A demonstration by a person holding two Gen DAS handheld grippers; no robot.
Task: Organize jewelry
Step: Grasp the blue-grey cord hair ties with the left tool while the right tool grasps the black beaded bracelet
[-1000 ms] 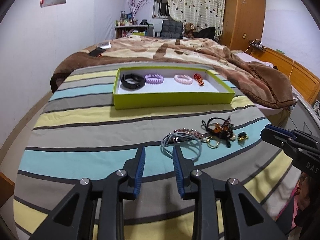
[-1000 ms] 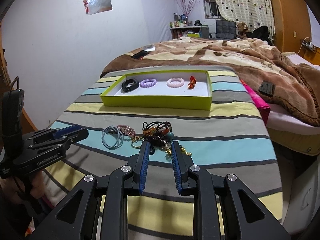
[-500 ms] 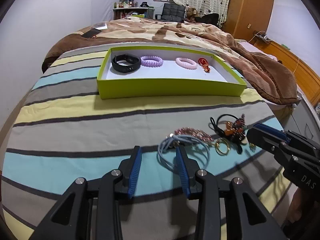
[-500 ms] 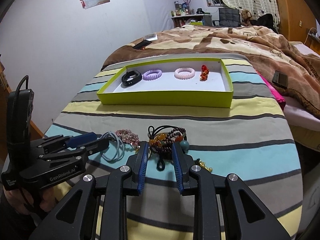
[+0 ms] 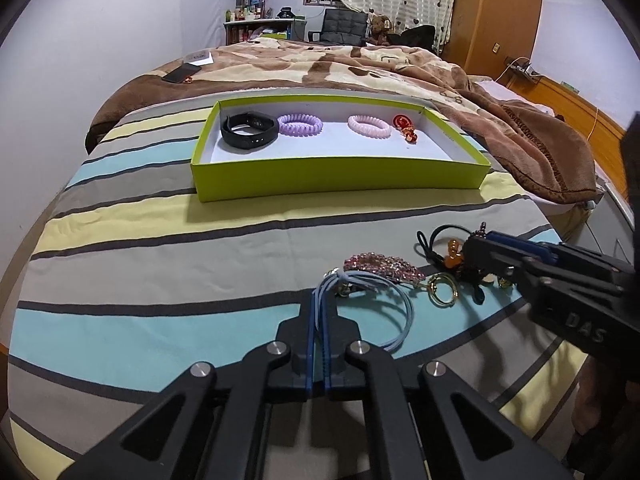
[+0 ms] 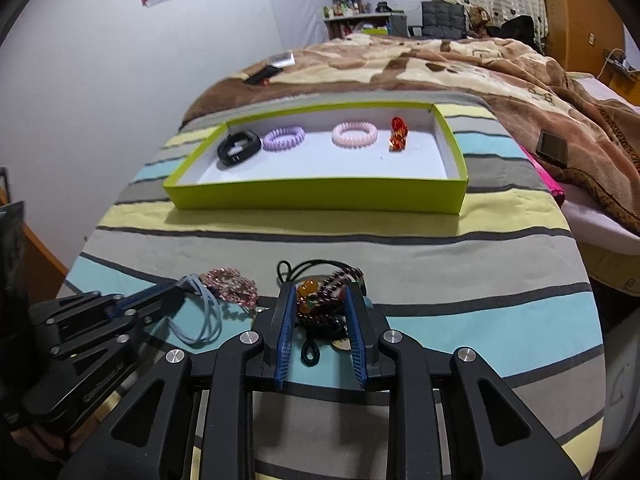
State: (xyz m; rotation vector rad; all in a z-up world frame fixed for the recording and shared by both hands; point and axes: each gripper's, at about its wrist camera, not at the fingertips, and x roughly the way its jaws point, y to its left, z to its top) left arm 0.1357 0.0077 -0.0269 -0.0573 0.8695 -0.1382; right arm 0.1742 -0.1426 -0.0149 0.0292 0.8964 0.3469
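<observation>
On the striped bed point(image 5: 160, 248), near its front edge, the left gripper point(image 5: 319, 332) is clamped together on the pale blue hair tie point(image 5: 384, 312); its jaws have just been closing, with the cord pinched between them. The right gripper point(image 6: 320, 320) stands apart around the dark beaded bracelet cluster point(image 6: 320, 300), with no pinch made on it as far as can be seen. The green tray point(image 5: 340, 180) lies further back on the bed, well apart from the loose pile, and a black band point(image 5: 250, 130), a purple coil tie point(image 5: 300, 125), a pink coil tie point(image 5: 369, 127) and a red charm point(image 5: 405, 128) are already laid in it.

The blue cord is touching the pink sequined clip point(image 5: 384, 266), and a gold ring point(image 5: 443, 289) lies just beside. If the tie is lifted, the clip could be dragged along or dropped short of the tray. Only a thin loop is held, so a slip is judged possible. The bead cluster looks tangled with black cords; a partial grasp could scatter the pieces.
</observation>
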